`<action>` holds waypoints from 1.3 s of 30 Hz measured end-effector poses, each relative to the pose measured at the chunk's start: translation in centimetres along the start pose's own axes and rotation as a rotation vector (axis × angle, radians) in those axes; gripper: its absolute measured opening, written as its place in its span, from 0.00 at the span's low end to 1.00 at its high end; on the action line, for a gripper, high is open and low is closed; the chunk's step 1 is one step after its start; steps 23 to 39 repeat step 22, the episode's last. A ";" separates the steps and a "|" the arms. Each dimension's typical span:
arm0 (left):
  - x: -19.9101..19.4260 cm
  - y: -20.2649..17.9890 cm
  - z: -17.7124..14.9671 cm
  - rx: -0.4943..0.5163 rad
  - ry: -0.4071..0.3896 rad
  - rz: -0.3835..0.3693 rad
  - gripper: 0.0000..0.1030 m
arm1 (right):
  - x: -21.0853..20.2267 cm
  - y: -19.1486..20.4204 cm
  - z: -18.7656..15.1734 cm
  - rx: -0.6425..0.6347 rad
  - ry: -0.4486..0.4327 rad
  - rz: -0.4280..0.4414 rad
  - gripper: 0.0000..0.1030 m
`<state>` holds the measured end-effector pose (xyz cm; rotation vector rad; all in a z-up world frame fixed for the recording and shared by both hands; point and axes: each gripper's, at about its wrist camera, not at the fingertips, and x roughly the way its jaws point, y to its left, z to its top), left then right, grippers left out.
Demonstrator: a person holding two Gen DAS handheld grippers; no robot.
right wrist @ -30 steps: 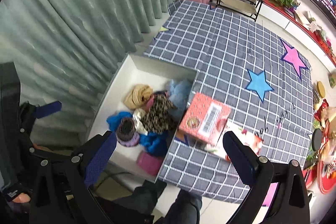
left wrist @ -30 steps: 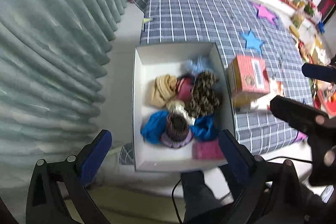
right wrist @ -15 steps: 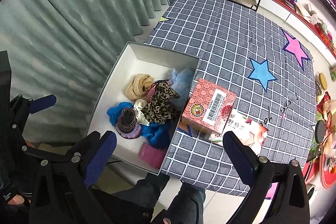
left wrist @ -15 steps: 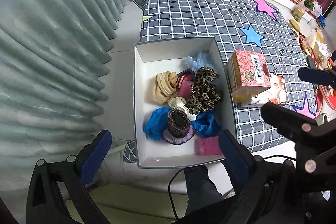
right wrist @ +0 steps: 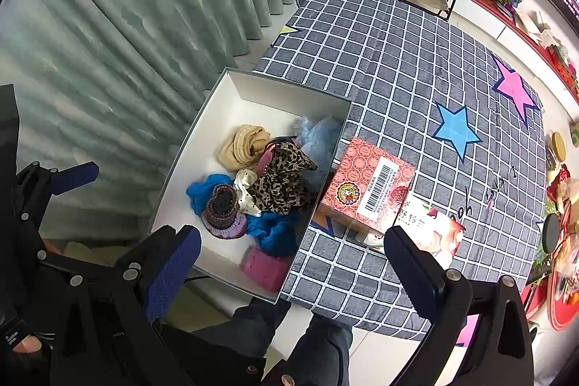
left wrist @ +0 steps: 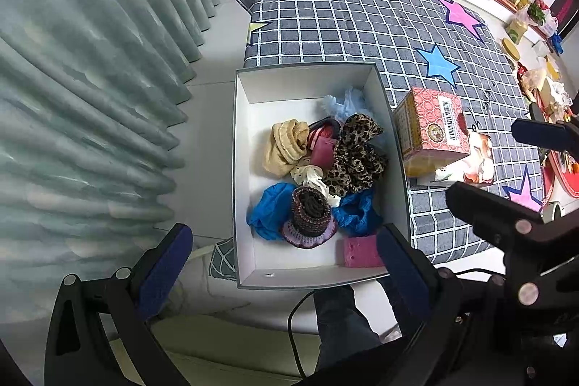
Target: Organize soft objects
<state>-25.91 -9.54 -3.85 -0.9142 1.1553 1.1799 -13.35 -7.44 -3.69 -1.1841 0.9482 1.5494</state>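
- Soft things sit in a heap inside the white box: a tan knit piece, a leopard scrunchie, a dotted scrunchie, a blue cloth, a knit purple hat, a pink sponge and a pale blue fluffy piece.
- The box rests at the edge of the checked cloth with stars, just beside a red carton.
- The left gripper is spread wide and holds nothing. It hangs above the near end of the box.
- The right gripper is spread wide too, and empty, above the box corner and the carton.
- My guess: this fits two stories. Either the sorting is over, or a gripper is about to reach in. I cannot tell which.
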 end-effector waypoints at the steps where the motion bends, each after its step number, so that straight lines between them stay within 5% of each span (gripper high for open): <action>1: 0.1 0.0 0.0 0.000 0.003 -0.002 0.99 | 0.1 0.1 0.1 -0.003 0.003 0.000 0.99; 39: 0.8 0.5 -0.1 -0.026 0.007 -0.021 0.99 | 1.3 0.2 1.1 -0.035 0.016 0.014 0.99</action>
